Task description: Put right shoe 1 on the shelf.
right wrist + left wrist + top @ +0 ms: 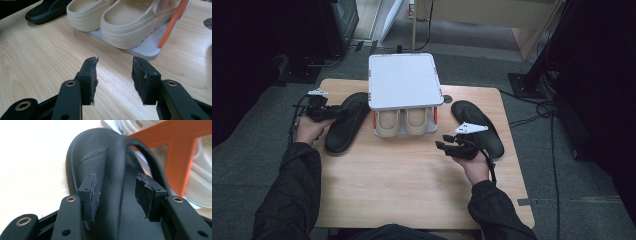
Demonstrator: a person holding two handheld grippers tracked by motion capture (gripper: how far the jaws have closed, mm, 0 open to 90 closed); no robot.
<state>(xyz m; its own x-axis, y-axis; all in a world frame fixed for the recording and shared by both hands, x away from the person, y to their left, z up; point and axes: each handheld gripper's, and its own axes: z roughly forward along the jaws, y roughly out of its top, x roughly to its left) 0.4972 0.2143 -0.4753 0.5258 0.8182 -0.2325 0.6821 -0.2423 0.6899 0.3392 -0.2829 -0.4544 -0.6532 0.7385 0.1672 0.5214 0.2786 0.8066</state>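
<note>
Nearest the person, the right gripper [447,146] hovers over bare wood at the right-hand side of the tabletop [412,190], its fingers [90,75] parted with nothing between them. Just beyond it, out toward the right edge, lies one black sandal [478,127], angled on the tabletop.

Across on the left, the left gripper [332,113] is held level at the other black sandal [346,121], which lies flat near the left edge. In the left gripper view its fingers [91,195] stand apart on either side of the sandal's thick strap [116,182], with a gap on each side, so the pads are not pressing on it.

Between the two sandals, further back, stands a small white rack [404,80] with orange side brackets [180,157]. A pair of cream clogs [404,121] sits side by side on its lower shelf, toes facing the person, under the flat white top.
</note>
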